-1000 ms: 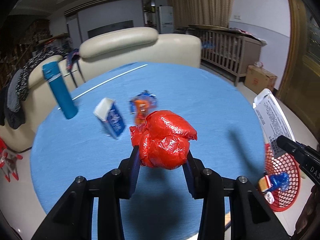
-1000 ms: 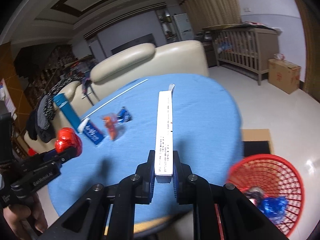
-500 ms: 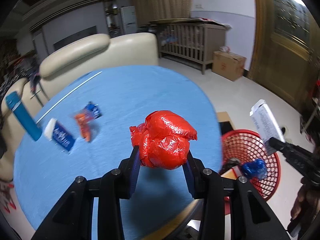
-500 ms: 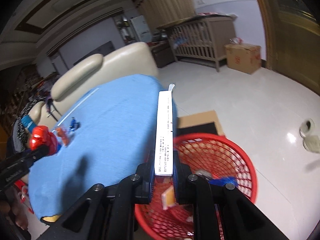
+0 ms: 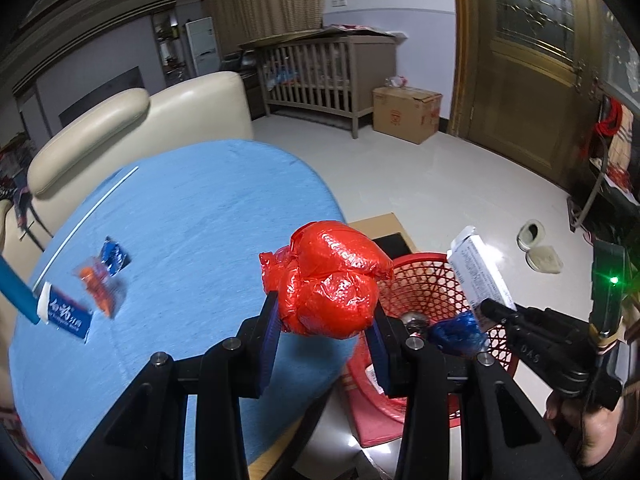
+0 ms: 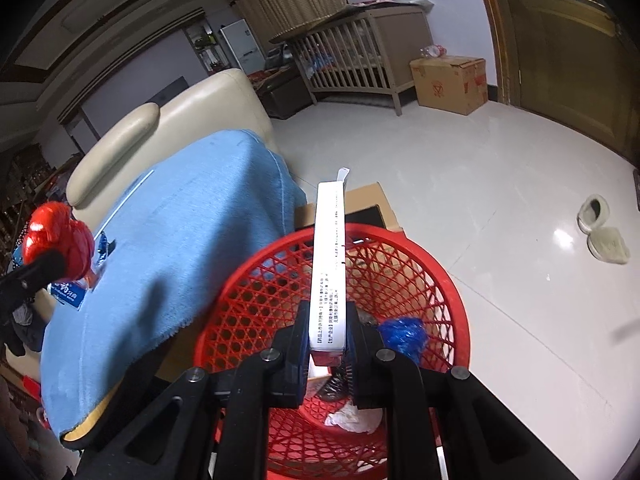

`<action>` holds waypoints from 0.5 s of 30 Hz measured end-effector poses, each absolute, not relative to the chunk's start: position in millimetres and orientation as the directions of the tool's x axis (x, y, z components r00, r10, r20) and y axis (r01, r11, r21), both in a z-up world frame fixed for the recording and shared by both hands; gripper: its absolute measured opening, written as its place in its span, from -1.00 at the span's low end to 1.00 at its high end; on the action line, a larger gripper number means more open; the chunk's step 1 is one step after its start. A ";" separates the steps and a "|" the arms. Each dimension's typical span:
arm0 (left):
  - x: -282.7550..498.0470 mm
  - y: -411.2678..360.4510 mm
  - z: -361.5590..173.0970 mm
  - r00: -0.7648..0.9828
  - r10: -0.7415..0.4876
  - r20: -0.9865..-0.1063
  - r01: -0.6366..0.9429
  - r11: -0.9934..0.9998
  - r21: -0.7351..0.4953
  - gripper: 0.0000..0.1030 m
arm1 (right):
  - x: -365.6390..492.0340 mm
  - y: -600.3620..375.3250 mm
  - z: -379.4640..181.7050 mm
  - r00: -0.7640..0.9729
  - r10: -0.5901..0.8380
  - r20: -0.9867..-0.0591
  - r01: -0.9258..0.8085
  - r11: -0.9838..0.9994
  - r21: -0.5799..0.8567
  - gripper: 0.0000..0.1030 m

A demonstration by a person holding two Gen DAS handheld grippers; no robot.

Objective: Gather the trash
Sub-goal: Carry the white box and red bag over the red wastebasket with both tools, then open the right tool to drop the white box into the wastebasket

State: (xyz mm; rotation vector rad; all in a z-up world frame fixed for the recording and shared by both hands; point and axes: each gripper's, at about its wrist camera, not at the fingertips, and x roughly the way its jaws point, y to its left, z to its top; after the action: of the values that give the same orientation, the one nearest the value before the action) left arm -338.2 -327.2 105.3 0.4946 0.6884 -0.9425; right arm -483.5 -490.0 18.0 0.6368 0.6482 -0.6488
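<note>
The left gripper (image 5: 324, 320) is squeezing a crumpled red bag (image 5: 330, 280), its jaws spread only as wide as the bag (a fat, shiny ball). It is hanging over the edge of the blue table (image 5: 200, 208), beside the red basket (image 5: 424, 280). The right gripper (image 6: 328, 344) is pinching a thin white box (image 6: 329, 264), jaws nearly together, right above the basket's open top. A blue wad (image 6: 404, 334) is lying inside. More wrappers (image 5: 100, 272) are sitting on the table. Bare floor (image 6: 480, 184) is spreading out past the basket.
</note>
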 end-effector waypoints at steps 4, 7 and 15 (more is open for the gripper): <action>-345.2 -336.9 103.1 0.391 -0.563 -0.729 0.870 0.485 0.092 -0.19 | -488.3 -490.3 11.7 0.616 -0.334 -0.713 0.715 0.617 0.329 -0.70; -349.6 -343.3 100.6 0.381 -0.562 -0.734 0.877 0.472 0.094 -0.19 | -490.5 -493.0 7.4 0.613 -0.324 -0.720 0.719 0.606 0.339 -0.69; -354.4 -353.7 94.4 0.363 -0.557 -0.747 0.888 0.450 0.096 -0.19 | -492.1 -496.3 -0.8 0.607 -0.311 -0.732 0.725 0.594 0.349 -0.69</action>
State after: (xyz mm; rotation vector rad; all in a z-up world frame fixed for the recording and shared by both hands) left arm -354.4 -353.7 94.4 0.5439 0.7064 -0.9906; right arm -492.1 -496.3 -0.8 0.6924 0.6710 -0.6572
